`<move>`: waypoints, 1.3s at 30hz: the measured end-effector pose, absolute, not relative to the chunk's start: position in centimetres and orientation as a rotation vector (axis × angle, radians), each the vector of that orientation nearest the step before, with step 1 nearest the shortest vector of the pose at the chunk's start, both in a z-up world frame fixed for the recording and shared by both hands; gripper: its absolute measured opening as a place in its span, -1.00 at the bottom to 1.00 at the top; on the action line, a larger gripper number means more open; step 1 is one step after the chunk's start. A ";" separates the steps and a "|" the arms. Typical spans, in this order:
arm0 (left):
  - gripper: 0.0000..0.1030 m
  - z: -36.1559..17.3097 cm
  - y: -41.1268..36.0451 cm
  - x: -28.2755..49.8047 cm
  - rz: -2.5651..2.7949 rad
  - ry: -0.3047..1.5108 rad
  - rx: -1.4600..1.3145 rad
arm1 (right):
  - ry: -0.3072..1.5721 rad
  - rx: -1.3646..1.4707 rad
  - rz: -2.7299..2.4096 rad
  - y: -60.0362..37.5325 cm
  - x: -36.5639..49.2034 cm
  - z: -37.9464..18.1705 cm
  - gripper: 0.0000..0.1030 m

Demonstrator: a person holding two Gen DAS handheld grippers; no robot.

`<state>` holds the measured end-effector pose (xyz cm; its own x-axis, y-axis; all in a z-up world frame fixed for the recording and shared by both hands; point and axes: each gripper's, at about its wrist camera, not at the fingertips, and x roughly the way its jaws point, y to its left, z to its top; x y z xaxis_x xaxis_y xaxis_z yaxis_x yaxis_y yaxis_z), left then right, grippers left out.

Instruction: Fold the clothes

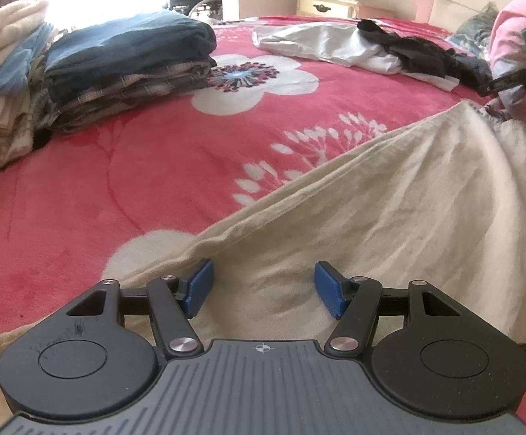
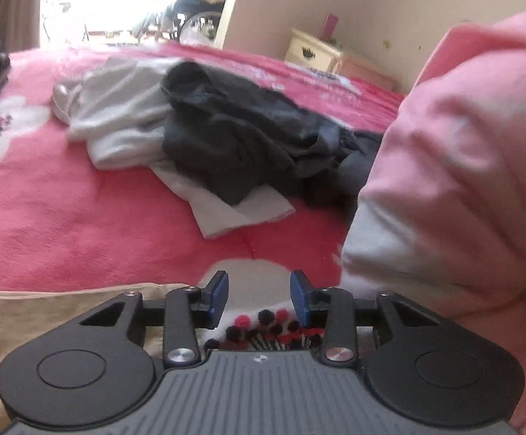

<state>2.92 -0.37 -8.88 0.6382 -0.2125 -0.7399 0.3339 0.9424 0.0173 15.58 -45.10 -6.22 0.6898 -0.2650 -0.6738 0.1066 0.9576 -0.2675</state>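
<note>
A cream garment (image 1: 390, 199) lies spread over the red flowered bedspread (image 1: 154, 166), with a straight folded edge running from the lower left up to the far right. My left gripper (image 1: 263, 286) hovers open over its near end. The blue pads (image 1: 199, 286) stand apart and the cloth lies flat below them, not pinched. In the right wrist view my right gripper (image 2: 259, 293) is open with nothing between its pads, above a white flower on the bedspread (image 2: 81, 224). The cream garment's edge (image 2: 45, 311) lies to its left.
Folded dark and plaid clothes (image 1: 128, 61) are stacked at the back left, beside a pale stack (image 1: 1, 72). A grey-white garment (image 2: 125, 116) and a black one (image 2: 245, 127) lie unfolded further back. A pink pillow (image 2: 462, 163) bulks close on the right. A nightstand (image 1: 324, 3) stands behind the bed.
</note>
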 end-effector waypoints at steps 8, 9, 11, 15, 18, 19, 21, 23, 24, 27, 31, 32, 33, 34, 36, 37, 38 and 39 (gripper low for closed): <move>0.20 -8.3 0.6 3.3 -0.365 0.791 0.178 | 0.673 -0.344 0.549 -31.4 11.3 -2.8 -0.23; 0.20 -8.3 0.6 3.4 -0.376 0.793 0.187 | 0.681 -0.377 0.658 -29.3 11.1 -2.9 -0.23; 0.20 -8.5 0.6 3.5 -0.391 0.794 0.201 | 0.696 -0.469 0.815 -25.7 11.0 -3.7 -0.23; 0.20 -8.5 1.1 3.3 -0.408 0.775 0.210 | 0.721 -0.638 1.026 -20.2 11.1 -5.5 -0.25; 0.20 -8.8 1.3 2.8 -0.424 0.762 0.234 | 0.734 -0.737 1.116 -17.6 11.1 -6.2 -0.25; 0.20 -8.9 1.3 2.6 -0.428 0.757 0.246 | 0.749 -0.765 1.141 -17.0 11.2 -6.4 -0.25; 0.20 -9.1 1.4 2.3 -0.435 0.744 0.267 | 0.765 -0.827 1.175 -16.3 11.2 -6.6 -0.26; 0.20 -9.3 1.4 2.0 -0.439 0.733 0.278 | 0.781 -0.873 1.195 -15.6 11.1 -6.8 -0.33; 0.20 -9.4 1.4 1.9 -0.441 0.728 0.281 | 0.792 -0.891 1.203 -15.3 11.1 -6.9 -0.37; 0.20 -9.4 1.4 1.8 -0.446 0.718 0.283 | 0.802 -0.948 1.213 -14.5 10.7 -7.2 -0.39; 0.20 -9.4 1.4 1.6 -0.444 0.704 0.295 | 0.862 -0.945 1.212 -13.7 11.1 -7.1 -0.40; 0.20 -9.4 1.4 1.5 -0.439 0.700 0.298 | 0.888 -0.921 1.205 -13.6 11.4 -7.0 -0.41; 0.20 -9.4 1.4 1.5 -0.434 0.696 0.301 | 0.902 -0.900 1.192 -13.5 11.6 -7.0 -0.62; 0.20 -9.3 1.4 1.4 -0.429 0.692 0.303 | 0.891 -0.896 1.177 -13.4 11.4 -6.7 -0.86; 0.20 -9.3 1.3 1.4 -0.416 0.684 0.311 | 0.839 -0.908 1.154 -13.3 10.7 -6.0 -0.96; 0.20 -9.2 1.3 1.4 -0.406 0.679 0.316 | 0.804 -0.921 1.146 -13.3 10.2 -5.5 -0.97; 0.20 -9.2 1.2 1.4 -0.398 0.675 0.321 | 0.786 -0.919 1.137 -13.4 10.0 -5.1 -0.97; 0.20 -9.1 1.2 1.5 -0.392 0.671 0.326 | 0.772 -0.918 1.127 -13.5 10.0 -4.9 -0.98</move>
<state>1.49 1.24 -9.09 0.7153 -0.2446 -0.6546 0.4505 0.8775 0.1644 9.98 -13.52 -4.90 0.2598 0.4014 -0.8783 -0.9640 0.1616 -0.2113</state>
